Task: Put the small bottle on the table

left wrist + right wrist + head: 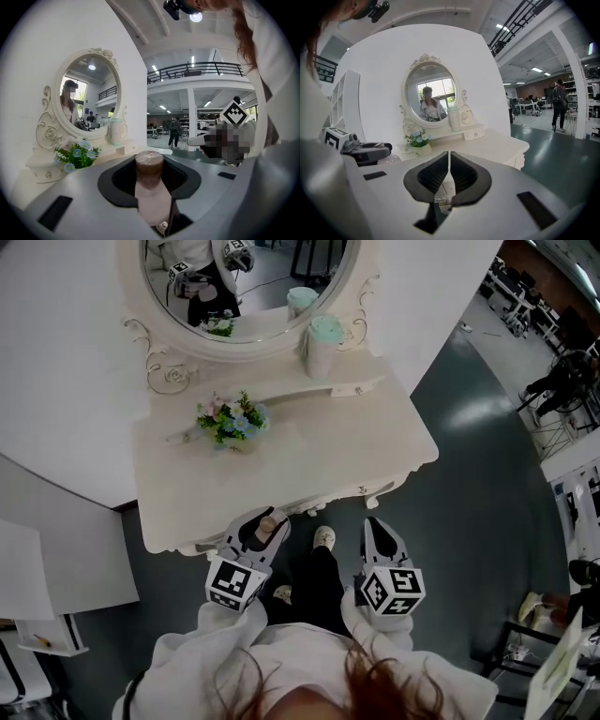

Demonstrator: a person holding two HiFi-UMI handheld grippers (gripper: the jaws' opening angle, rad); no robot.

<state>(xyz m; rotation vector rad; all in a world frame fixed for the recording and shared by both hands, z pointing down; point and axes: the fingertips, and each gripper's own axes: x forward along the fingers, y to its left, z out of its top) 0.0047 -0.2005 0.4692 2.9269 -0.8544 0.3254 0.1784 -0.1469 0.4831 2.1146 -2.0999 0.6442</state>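
Note:
The small bottle (151, 187) has a pale pink body and a brown wrapped cap, and it stands upright between the jaws of my left gripper (150, 180), which is shut on it. In the head view the left gripper (261, 526) holds the bottle (270, 519) right at the front edge of the cream dressing table (309, 465). My right gripper (375, 524) hangs just short of that edge, over the floor. In its own view the right gripper (449, 161) has its jaws shut together with nothing between them.
On the table stand a small pot of blue and white flowers (232, 420) and a tall mint-capped container (323, 343) on a raised shelf below the oval mirror (253, 287). A white wall stands behind. Grey floor and my shoes (323, 538) lie below the table's front.

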